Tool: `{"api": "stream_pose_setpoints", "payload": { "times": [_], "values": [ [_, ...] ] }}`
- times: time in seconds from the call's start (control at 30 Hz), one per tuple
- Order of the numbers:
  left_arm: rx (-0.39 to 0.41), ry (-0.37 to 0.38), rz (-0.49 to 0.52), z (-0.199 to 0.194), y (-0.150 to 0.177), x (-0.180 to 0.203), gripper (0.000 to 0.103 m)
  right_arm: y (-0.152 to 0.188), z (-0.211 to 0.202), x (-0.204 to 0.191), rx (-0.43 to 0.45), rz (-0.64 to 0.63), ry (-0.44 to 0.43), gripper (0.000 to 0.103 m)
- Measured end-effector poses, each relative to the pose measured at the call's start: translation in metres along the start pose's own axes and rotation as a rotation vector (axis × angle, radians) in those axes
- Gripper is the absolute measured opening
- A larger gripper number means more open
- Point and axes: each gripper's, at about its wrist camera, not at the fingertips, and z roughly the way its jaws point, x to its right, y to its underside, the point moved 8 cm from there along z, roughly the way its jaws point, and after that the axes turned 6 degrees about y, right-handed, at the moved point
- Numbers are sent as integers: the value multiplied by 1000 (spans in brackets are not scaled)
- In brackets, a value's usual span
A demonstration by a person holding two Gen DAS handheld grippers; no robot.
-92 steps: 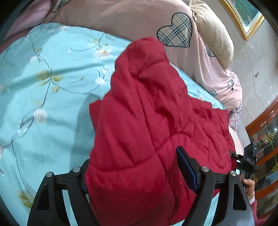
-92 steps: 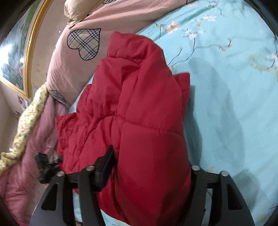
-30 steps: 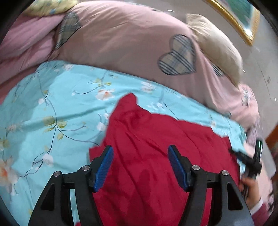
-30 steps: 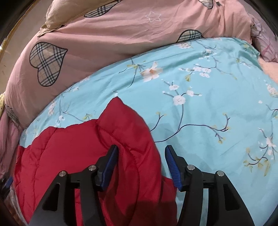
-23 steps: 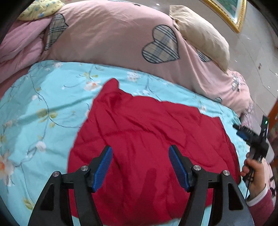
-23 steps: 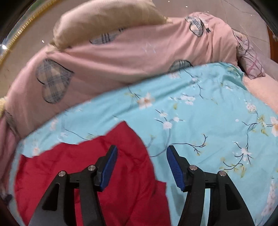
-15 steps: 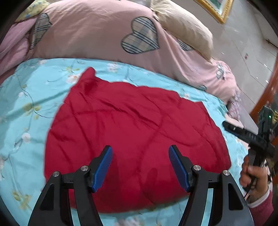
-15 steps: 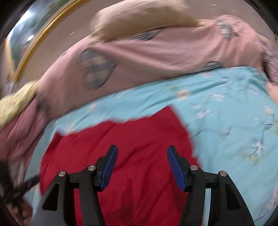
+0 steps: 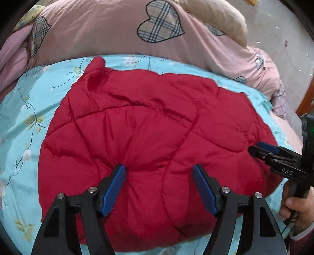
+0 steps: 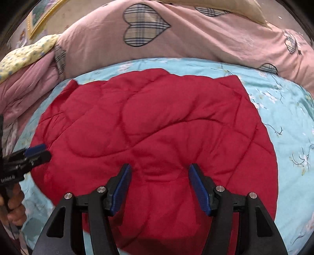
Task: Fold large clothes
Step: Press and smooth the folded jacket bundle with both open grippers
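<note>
A red quilted padded garment (image 9: 157, 137) lies folded into a flat bundle on the light blue floral bed sheet (image 9: 23, 117). It also shows in the right wrist view (image 10: 157, 133). My left gripper (image 9: 160, 170) is open and empty, hovering over the garment's near edge. My right gripper (image 10: 158, 169) is open and empty, also above the garment's near part. The right gripper shows at the garment's right edge in the left wrist view (image 9: 265, 150). The left gripper shows at the garment's left edge in the right wrist view (image 10: 37, 152).
A pink duvet with plaid hearts (image 9: 117, 35) is heaped along the back of the bed. A beige pillow (image 9: 215, 17) lies on it. A yellow dotted cloth (image 10: 25, 53) sits at the back left. Wooden furniture (image 9: 306, 98) stands past the bed's right side.
Both grippers let go of the raised red garment. It now lies flat on the sheet. Both grippers have drawn back toward its near edge and swung inward over it.
</note>
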Motion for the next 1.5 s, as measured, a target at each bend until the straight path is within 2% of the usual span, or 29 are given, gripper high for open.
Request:
{"api": "stream_pose_setpoints", "payload": {
  "times": [0.2,0.33,0.43,0.53,0.73,1.1,1.3,1.5],
  "values": [
    [-51,-62,-10,16,-10,-1,75,0,16,5,-21,28,5,63],
    [-76,-110,4,25,-10,5,77,2,12,3,-19,53,18,63],
    [-81,-121,5,30,-12,7,79,-1,-3,6,10,78,40,63],
    [-81,-141,6,33,-16,10,80,-4,-9,16,41,80,104,63],
    [-78,-181,6,38,-15,13,82,-2,14,24,4,77,99,71],
    [-77,-197,10,35,-12,13,83,2,19,23,3,85,99,74],
    [-78,-195,6,33,-13,13,83,-3,-1,23,15,103,85,73],
    [-69,-161,-10,9,-11,13,83,6,-19,28,6,108,76,73]
  ]
}}
